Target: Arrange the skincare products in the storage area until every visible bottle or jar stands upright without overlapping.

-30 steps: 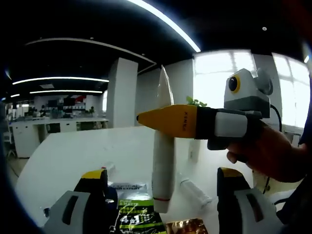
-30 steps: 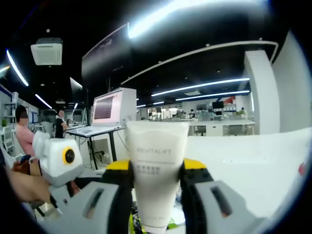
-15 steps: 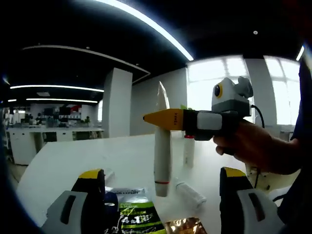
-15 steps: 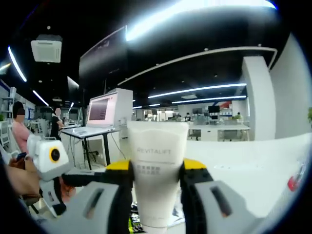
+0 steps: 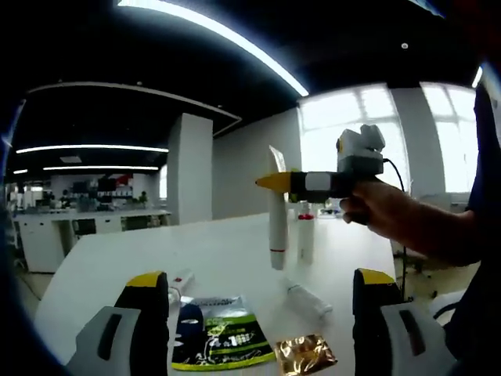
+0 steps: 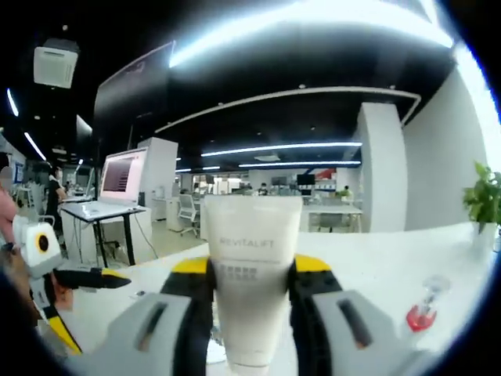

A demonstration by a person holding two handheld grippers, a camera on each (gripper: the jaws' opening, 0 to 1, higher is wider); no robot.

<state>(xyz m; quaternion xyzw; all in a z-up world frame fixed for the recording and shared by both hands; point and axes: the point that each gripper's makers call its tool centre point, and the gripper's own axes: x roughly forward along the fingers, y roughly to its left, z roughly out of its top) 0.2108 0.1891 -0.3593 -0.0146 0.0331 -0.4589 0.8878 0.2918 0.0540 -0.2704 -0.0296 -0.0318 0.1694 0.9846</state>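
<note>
Currently the right gripper (image 6: 252, 294) is clamped on a white tube (image 6: 252, 274) printed REVITALIFT, its jaws pressing the tube's two sides. In the left gripper view that same tube (image 5: 277, 210) hangs in the air above the white table (image 5: 117, 258), cap end down and crimped end up, pinched near its upper part and clear of the surface. The main risk, judging from this hold, is the set-down: the cap is a narrow foot, so a tilted landing or an early release would likely topple it. A small bottle with a red cap (image 5: 306, 239) stands upright just beyond the tube, and a drift that way could knock it over.

The left gripper (image 5: 262, 333) has its jaws spread wide with nothing between them, hovering low at the near edge. Beyond them lie a green-and-black sachet (image 5: 219, 345) and a gold sachet (image 5: 305, 354), and a clear tube (image 5: 307, 298) lies flat on its side farther right. That one appears to need standing up.
</note>
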